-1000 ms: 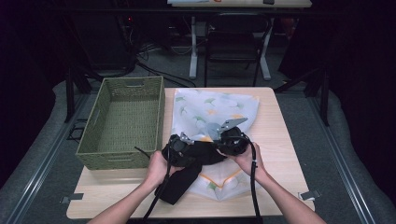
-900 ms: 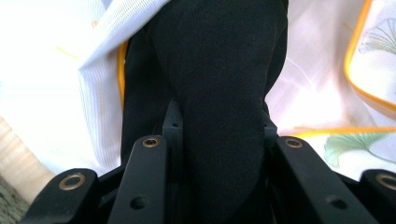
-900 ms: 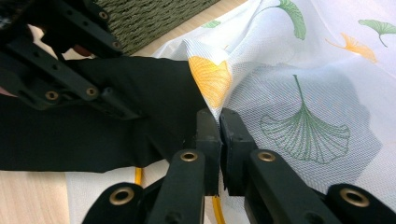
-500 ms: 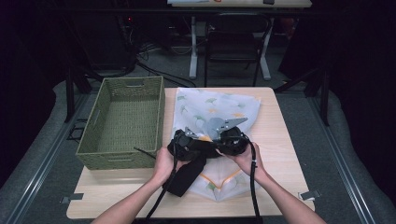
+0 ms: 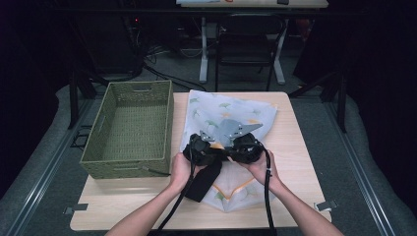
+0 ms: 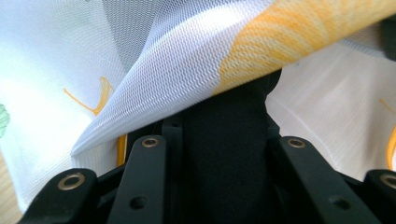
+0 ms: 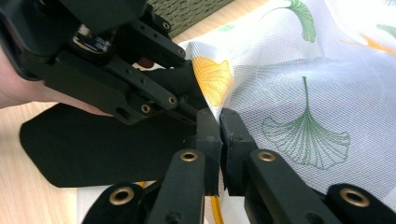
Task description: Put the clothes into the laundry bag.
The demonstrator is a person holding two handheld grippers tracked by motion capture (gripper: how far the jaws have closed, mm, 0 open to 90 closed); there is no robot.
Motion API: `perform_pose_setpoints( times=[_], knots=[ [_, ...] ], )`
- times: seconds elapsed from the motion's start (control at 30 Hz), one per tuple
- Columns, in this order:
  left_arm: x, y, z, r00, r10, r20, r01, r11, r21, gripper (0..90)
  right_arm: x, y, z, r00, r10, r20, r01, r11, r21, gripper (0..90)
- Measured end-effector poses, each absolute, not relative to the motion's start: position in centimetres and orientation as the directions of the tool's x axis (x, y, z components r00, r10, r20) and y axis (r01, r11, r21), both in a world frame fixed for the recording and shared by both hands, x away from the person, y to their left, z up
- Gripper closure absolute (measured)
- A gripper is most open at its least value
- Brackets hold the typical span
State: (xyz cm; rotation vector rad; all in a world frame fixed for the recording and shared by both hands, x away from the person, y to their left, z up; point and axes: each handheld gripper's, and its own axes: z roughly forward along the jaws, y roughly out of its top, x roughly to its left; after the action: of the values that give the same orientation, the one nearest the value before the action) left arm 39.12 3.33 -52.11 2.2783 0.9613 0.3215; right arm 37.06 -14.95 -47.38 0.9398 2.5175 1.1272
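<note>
A sheer white cloth (image 5: 231, 110) printed with green and orange ginkgo leaves lies on the table, right of centre. Over its middle, my left gripper (image 5: 209, 150) and right gripper (image 5: 241, 148) sit close together, almost touching. In the left gripper view the left gripper (image 6: 224, 107) is shut, and a fold of the cloth (image 6: 187, 60) comes out across its tip. In the right gripper view the right gripper (image 7: 219, 119) is shut on an edge of the cloth (image 7: 303, 93). The left gripper (image 7: 191, 88) pinches the same fold just beyond it.
An empty green woven basket (image 5: 128, 123) stands on the left part of the wooden table (image 5: 295, 147), close beside the cloth. A black flat strap (image 5: 204, 179) hangs under the left hand. Cables trail from both grippers toward the near edge. A chair (image 5: 246, 44) stands beyond the table.
My left gripper has moved right, toward the right gripper, with the cloth gathering between them. The right gripper has stayed about where it was.
</note>
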Motion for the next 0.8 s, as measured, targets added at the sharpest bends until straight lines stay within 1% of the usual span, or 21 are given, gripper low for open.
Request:
perform_pose_setpoints(
  times=[0.1,0.2,0.3,0.33,0.37,0.5,0.6,0.8],
  knots=[
    [39.2,3.4,-52.6,0.708,0.706,-0.026,0.557,-0.536,0.634,65.5,37.2,-15.1,-47.7,-0.766,0.64,0.054,0.472,0.504,0.723,87.4],
    [39.1,3.6,-52.6,0.727,0.686,-0.025,0.544,-0.554,0.63,61.6,37.2,-15.0,-47.9,-0.767,0.64,0.053,0.475,0.51,0.717,87.4],
    [38.7,3.8,-52.2,0.736,0.676,-0.016,0.532,-0.564,0.632,48.3,37.2,-15.0,-47.9,-0.768,0.639,0.049,0.473,0.513,0.716,87.4],
    [38.6,3.9,-52.0,0.737,0.676,-0.01,0.525,-0.564,0.638,40.6,37.2,-15.0,-47.8,-0.768,0.639,0.048,0.472,0.514,0.716,87.4],
    [38.4,4.0,-51.8,0.745,0.667,-0.011,0.519,-0.57,0.637,35.9,37.2,-15.0,-47.8,-0.766,0.641,0.048,0.473,0.512,0.717,87.3],
    [37.3,4.5,-51.2,0.761,0.648,0.027,0.491,-0.604,0.628,22.9,37.1,-15.0,-47.8,-0.767,0.64,0.045,0.471,0.514,0.717,87.3],
    [36.4,5.0,-50.8,0.763,0.645,0.032,0.487,-0.608,0.627,17.0,37.1,-15.1,-47.8,-0.766,0.641,0.044,0.47,0.514,0.718,87.4],
    [34.5,6.4,-50.4,0.775,0.631,0.046,0.469,-0.622,0.627,12.3,37.1,-15.1,-47.8,-0.767,0.64,0.045,0.472,0.514,0.717,87.4]
  ],
)
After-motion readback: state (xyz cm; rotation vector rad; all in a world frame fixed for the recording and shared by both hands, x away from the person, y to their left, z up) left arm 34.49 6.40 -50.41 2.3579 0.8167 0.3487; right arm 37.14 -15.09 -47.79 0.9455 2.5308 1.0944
